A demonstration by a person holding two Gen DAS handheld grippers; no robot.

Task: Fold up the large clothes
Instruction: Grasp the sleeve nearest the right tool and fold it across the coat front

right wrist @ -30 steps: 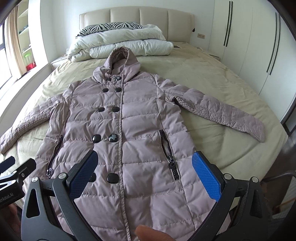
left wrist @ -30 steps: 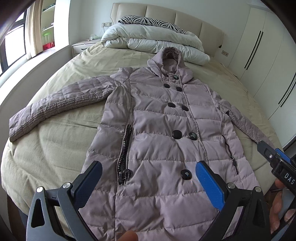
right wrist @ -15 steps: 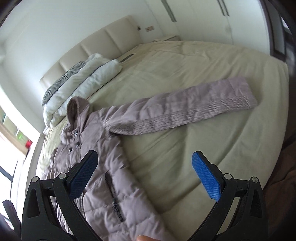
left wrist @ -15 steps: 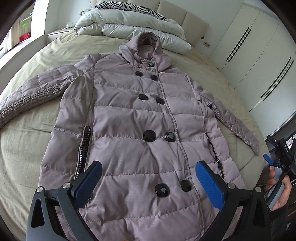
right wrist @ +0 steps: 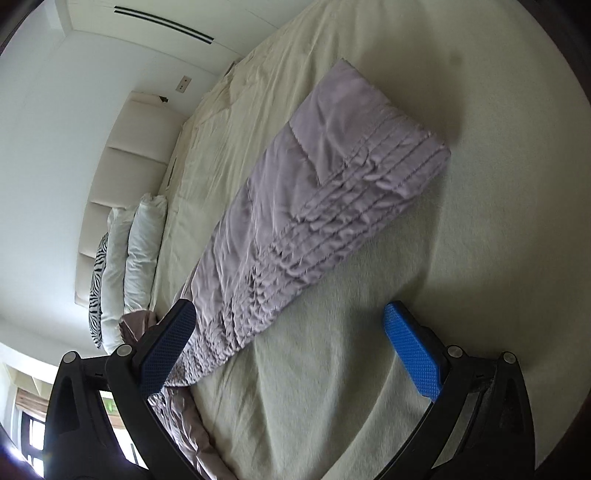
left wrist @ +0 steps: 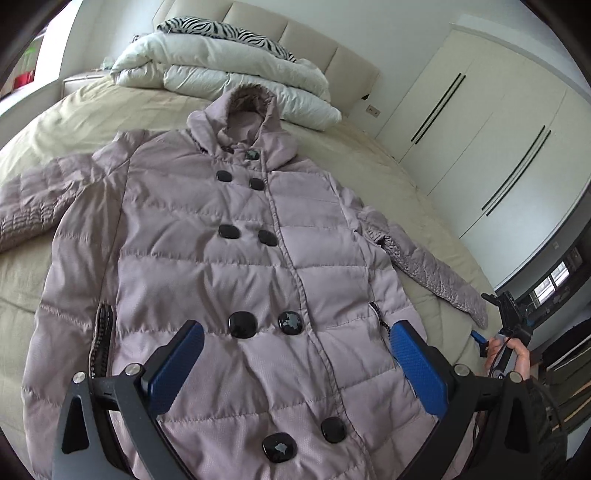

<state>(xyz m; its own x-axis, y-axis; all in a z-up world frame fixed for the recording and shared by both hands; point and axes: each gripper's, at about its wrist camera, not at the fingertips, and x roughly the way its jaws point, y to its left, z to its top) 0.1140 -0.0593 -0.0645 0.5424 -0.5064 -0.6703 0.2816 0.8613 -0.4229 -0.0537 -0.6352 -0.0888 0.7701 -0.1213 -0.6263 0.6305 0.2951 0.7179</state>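
A mauve quilted hooded coat (left wrist: 236, 266) with black buttons lies flat, face up, on the bed, sleeves spread to both sides. My left gripper (left wrist: 295, 354) hovers open over the coat's lower front, nothing between its blue pads. In the right wrist view the coat's right sleeve (right wrist: 317, 206) stretches across the sheet, its ribbed cuff at the far end. My right gripper (right wrist: 288, 343) is open just short of the sleeve, left pad over the sleeve's edge, holding nothing. That right gripper (left wrist: 511, 321) also shows in the left wrist view, held by a hand by the cuff.
The bed (left wrist: 406, 177) has a beige sheet. A folded white duvet (left wrist: 236, 74) and a zebra pillow (left wrist: 221, 31) lie at the headboard. White wardrobe doors (left wrist: 480, 110) stand along the right. A nightstand (left wrist: 77, 79) sits at the far left.
My left gripper moved forward over the coat toward its buttons. My right gripper swung out to the right and down, tilting, close to the right sleeve's cuff.
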